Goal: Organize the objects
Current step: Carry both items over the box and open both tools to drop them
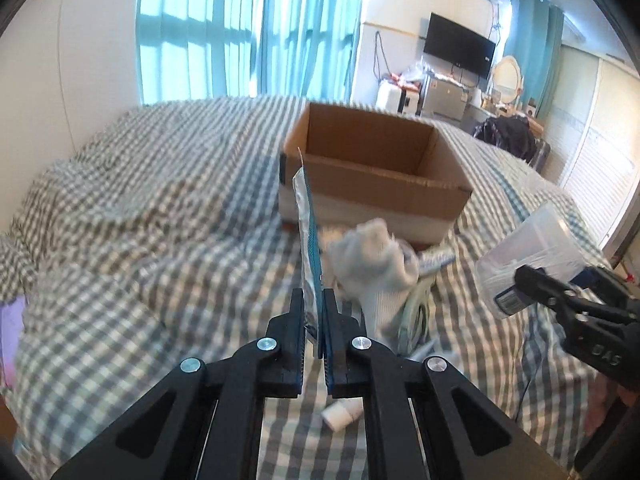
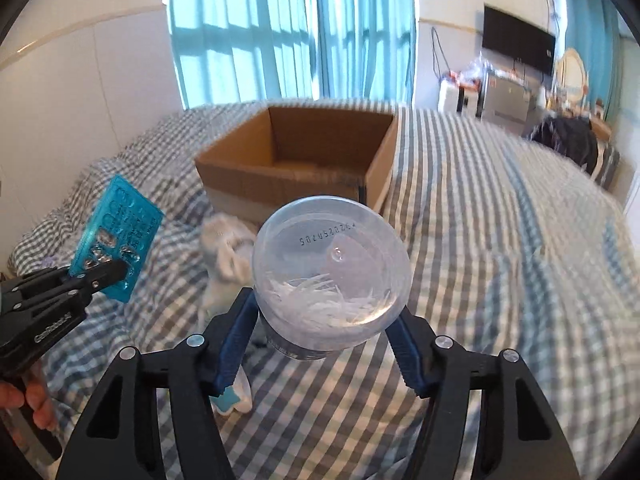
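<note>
Left tongs (image 1: 313,304) pinching blister pack (image 1: 310,236), edge-on

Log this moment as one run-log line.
left gripper: shut on blister pack | right gripper: shut on clear jar | cardboard box: open on bed, ahead | sock: on bedspread

One cardboard box (image 1: 372,168) sits on the bed (image 1: 160,200), at twelve o'clock in both wrist views. One teal blister pack (image 2: 116,236) stands at nine o'clock in the right wrist view. One clear plastic tub (image 2: 332,272) fills the centre of that view. One crumpled white cloth (image 1: 372,260) lies below the box. Two small white tubes show in the left wrist view: one at six o'clock (image 1: 340,414), one just right of the cloth (image 1: 438,258). One coiled cable (image 1: 414,316) lies beside them. Two grippers are in view, one on each side.
</note>
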A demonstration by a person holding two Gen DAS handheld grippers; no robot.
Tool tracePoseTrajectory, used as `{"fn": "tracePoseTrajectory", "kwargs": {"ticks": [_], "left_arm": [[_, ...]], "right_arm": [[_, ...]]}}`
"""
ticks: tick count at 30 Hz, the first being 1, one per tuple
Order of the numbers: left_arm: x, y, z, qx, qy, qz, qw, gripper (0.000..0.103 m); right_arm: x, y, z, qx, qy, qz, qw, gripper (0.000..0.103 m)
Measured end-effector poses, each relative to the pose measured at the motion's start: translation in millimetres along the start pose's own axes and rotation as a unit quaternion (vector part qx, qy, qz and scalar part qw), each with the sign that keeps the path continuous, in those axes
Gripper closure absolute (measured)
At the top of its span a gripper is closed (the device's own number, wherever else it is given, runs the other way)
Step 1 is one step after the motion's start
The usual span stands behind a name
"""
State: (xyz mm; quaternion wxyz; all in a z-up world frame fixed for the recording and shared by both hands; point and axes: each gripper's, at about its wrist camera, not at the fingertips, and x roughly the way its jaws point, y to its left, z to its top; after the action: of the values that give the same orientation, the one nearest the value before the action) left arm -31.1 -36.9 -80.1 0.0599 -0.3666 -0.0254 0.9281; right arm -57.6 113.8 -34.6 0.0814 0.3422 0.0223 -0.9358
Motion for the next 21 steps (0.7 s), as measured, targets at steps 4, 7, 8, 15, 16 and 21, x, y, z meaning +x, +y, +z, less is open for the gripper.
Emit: {"fn": "tracePoseTrajectory", "kwargs": {"ticks": [4, 7, 8, 15, 16, 21], "left_arm": [[-8, 0, 31, -0.003, -0.034, -0.009, 0.9994, 0.096], [-11, -5, 55, 0.003, -0.051, -0.013, 0.9986, 0.096], [-10, -7, 64, 0.007, -0.055, -0.014, 0.9984, 0.096], [8, -14, 126, 0.007, -0.075, -0.036, 0.9965, 0.096], [14, -17, 133, 0.010, -0.078, -0.037, 0.9962, 0.096], [56, -30, 159, 0.029, -0.066, -0.047, 0.9963, 0.096]], "right_arm": [[-15, 1, 31, -0.013, -0.031, 0.001, 0.999, 0.040], [-18, 2, 62, -0.028, -0.050, -0.002, 0.998, 0.040], [-17, 2, 71, -0.033, -0.055, -0.005, 0.998, 0.040], [7, -11, 133, -0.037, -0.074, -0.005, 0.997, 0.040], [14, -12, 141, -0.039, -0.074, -0.006, 0.997, 0.040], [64, -20, 169, -0.048, -0.057, -0.007, 0.997, 0.040]]}}
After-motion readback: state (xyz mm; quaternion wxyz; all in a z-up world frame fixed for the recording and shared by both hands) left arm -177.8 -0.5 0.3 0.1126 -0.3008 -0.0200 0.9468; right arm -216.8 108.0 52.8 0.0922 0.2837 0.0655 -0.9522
